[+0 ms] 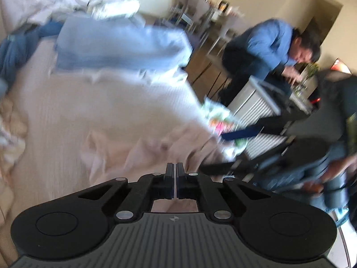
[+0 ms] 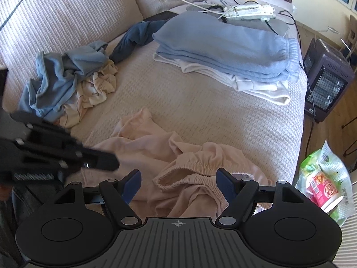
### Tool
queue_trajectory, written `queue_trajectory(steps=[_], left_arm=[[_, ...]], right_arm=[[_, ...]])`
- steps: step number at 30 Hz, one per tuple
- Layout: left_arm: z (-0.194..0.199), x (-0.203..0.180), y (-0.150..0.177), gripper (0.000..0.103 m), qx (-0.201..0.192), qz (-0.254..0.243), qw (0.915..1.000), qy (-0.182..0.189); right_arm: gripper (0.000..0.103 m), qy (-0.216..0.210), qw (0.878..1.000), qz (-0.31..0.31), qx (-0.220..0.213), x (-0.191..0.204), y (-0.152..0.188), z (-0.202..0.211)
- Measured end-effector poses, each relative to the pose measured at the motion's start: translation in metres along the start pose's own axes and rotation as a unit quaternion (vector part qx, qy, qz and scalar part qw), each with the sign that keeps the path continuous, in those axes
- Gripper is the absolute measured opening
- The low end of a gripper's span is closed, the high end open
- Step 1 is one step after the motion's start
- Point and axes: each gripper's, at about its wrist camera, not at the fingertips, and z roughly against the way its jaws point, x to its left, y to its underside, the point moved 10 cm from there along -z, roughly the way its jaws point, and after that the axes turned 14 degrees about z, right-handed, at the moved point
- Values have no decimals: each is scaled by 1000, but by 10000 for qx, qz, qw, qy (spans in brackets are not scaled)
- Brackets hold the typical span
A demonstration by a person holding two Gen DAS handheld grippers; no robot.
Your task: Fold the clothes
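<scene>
A pale pink garment with an elastic waistband [image 2: 145, 143] lies crumpled at the near edge of the beige bedcover [image 2: 200, 111]. My right gripper [image 2: 178, 173] hangs open just above the waistband, one blue-padded finger on each side, gripping nothing. My left gripper [image 2: 111, 160] reaches in from the left, and its tips meet the garment's left edge. In the blurred left wrist view its jaws [image 1: 174, 166] are pressed together, with the pink cloth [image 1: 133, 147] creased up toward the tips.
A folded light blue sweater [image 2: 223, 44] sits on a white garment [image 2: 256, 84] at the far right. Crumpled clothes [image 2: 67, 78] and a dark blue item [image 2: 131, 40] lie to the left. A heater [image 2: 325, 78], a snack bag [image 2: 323, 183] and a person [image 1: 267, 44] are beside the bed.
</scene>
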Motion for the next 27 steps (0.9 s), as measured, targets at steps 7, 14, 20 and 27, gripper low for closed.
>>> queue_trajectory(steps=[7,14,20,27], left_arm=[[11,0,-23,6,-423,-360,9972,-500],[40,57,-13,44,-455,175,9921,-1152],[62,108,4,49,-400,638,9842,-1604],[50,117,10,50,-204,628,9845,-1622]], right_arm=[[77,-111,9997,-208,-8,-3,2,1],[76,-540,9985,-74,-28,5,0,1],[77,-736,9968,319,-30,6,-8,-5],[76,-383,9980,493,134,-17,-8,-13]])
